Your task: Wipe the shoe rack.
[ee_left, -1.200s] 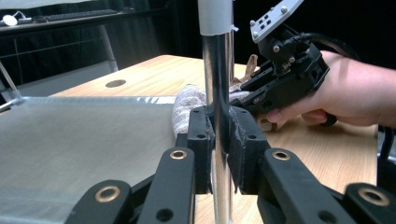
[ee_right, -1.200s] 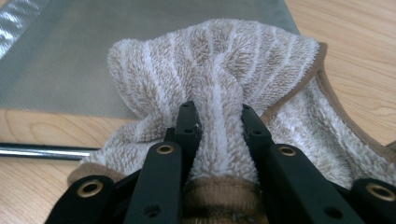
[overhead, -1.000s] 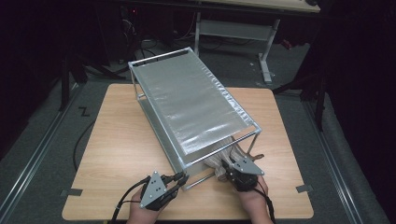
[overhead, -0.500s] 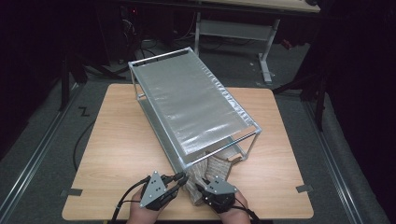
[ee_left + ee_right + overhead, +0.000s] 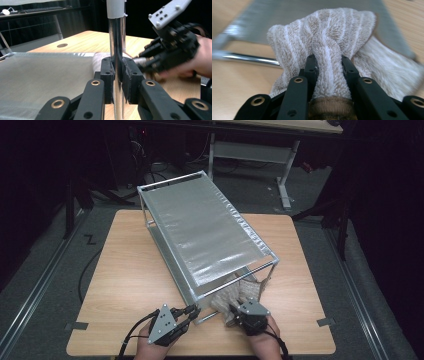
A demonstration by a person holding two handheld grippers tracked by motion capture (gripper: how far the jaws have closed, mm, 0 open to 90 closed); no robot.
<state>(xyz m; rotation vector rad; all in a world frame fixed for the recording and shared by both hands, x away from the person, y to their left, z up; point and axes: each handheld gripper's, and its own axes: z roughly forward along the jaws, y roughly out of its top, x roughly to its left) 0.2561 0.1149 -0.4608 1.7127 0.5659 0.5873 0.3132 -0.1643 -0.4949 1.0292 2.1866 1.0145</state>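
Dark room; grey floor (image 5: 45,270); desk (image 5: 250,150) behind, perhaps white-framed.

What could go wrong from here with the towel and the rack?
1. The right gripper pinches just one fold of the striped towel, so the bunch may slip free or drag on the table.
2. The towel sits at the rack's front edge by the low bar; it could snag there.
3. The left gripper clamps only the thin upright post; the rack may twist or slide if the towel tugs it.
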